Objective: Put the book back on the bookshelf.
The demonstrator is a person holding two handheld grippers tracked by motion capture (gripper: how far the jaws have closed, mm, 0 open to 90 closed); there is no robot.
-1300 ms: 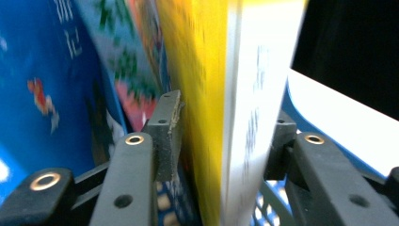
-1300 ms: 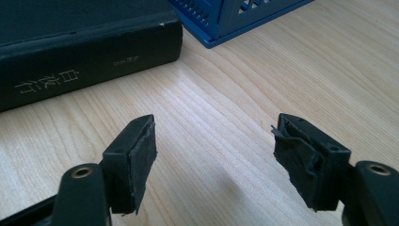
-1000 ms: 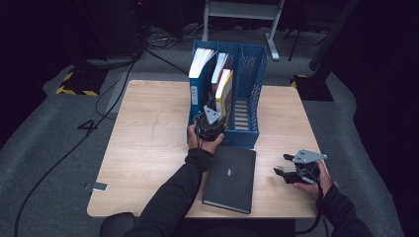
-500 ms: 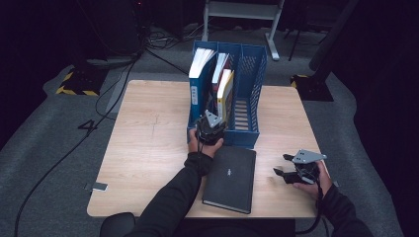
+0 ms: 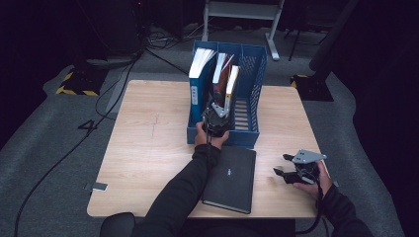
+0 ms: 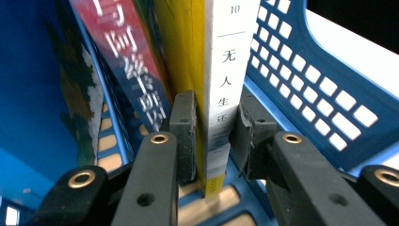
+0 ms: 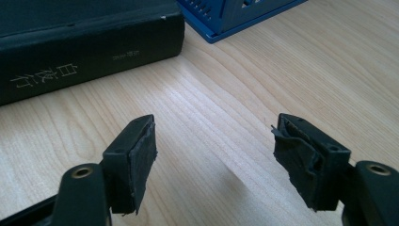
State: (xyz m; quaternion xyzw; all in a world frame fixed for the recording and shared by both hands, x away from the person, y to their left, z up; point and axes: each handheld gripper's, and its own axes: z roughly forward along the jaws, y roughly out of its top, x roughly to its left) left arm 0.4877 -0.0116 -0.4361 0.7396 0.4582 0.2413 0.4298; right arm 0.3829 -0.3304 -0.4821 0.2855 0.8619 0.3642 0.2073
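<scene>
Yellow-and-white book (image 6: 221, 94) spine "10 无人生还", upright in blue rack (image 5: 252, 89) at table 12 o'clock | left gripper (image 5: 215, 120) pinches its spine | rack books: 3 | black book (image 5: 231, 177) flat, 6 o'clock | right gripper (image 5: 291, 174) spread wide, 4 o'clock

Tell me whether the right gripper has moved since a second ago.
No. The right gripper sits at the same spot on the table, just right of the black book, as in the earlier high views.

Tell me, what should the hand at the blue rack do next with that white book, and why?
Probably open the jaws and draw back. The left gripper straddles the white-spined book, one jaw touching it and the other slightly apart, and the book already stands upright on the blue rack floor beside the yellow book.
</scene>
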